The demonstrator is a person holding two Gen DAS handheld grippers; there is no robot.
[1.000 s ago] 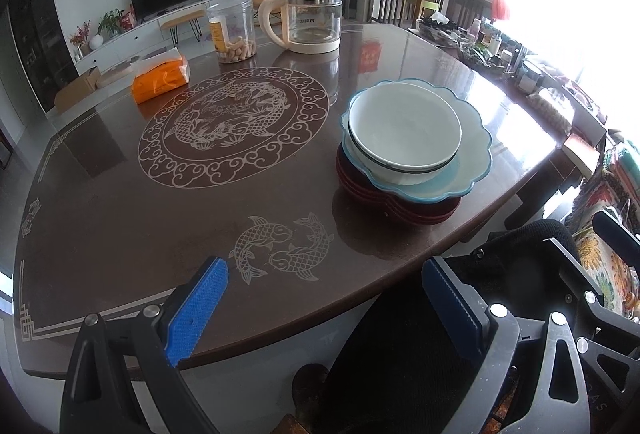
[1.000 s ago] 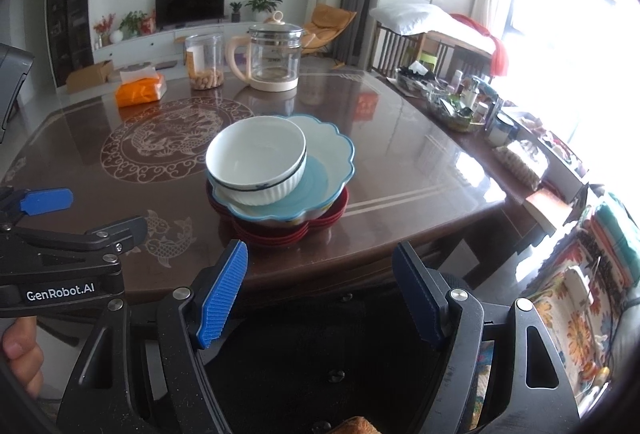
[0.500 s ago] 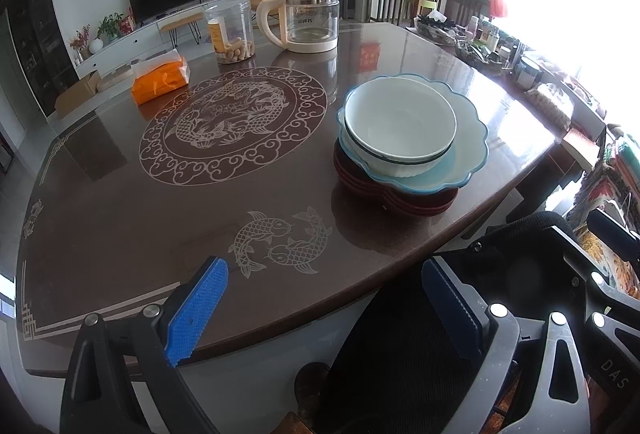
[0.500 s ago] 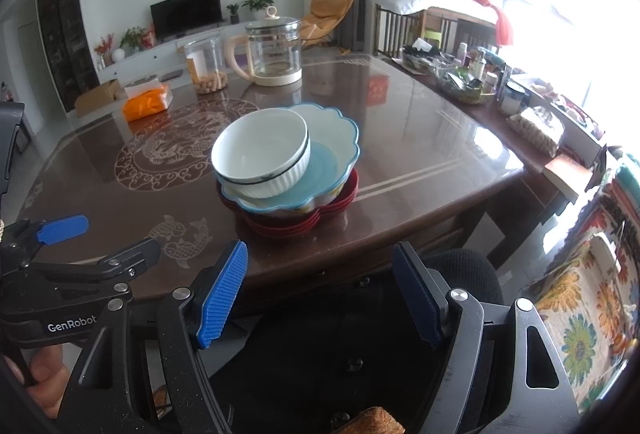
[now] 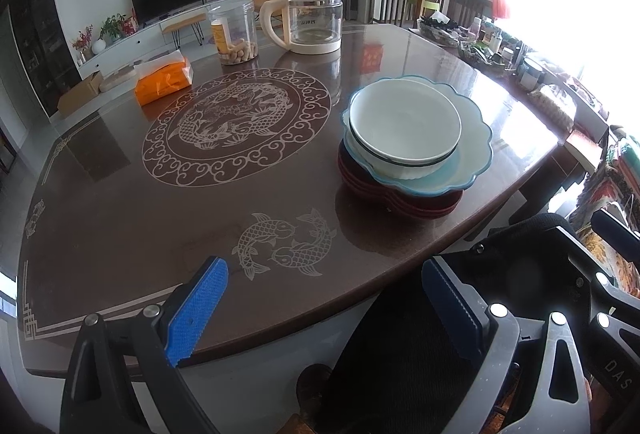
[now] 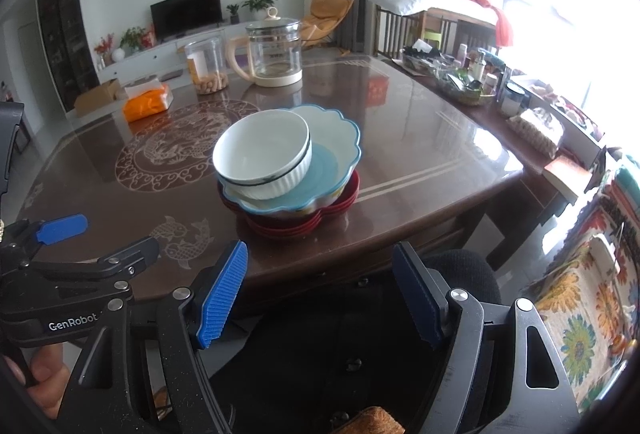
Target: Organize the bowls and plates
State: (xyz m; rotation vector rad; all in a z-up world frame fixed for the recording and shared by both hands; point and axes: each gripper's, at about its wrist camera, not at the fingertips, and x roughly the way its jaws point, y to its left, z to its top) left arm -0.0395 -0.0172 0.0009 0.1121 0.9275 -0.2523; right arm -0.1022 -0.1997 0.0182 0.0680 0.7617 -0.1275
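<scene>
A white bowl (image 5: 404,124) (image 6: 262,152) sits tilted in a scalloped blue plate (image 5: 468,154) (image 6: 334,154), which rests on stacked red plates (image 5: 404,200) (image 6: 296,224) near the table's front right edge. My left gripper (image 5: 324,308) is open and empty, held back over the table's near edge, left of the stack. My right gripper (image 6: 320,292) is open and empty, held off the table's edge in front of the stack. The left gripper also shows in the right wrist view (image 6: 76,254).
A glass kettle (image 5: 310,20), a clear jar (image 5: 234,34) and an orange tissue pack (image 5: 164,82) stand at the far side of the brown table (image 5: 120,226). A black chair (image 6: 460,270) sits below the near edge. Cluttered shelves (image 6: 480,82) line the right.
Both grippers have drawn back slightly from the table and stayed open. The stack of dishes has not moved.
</scene>
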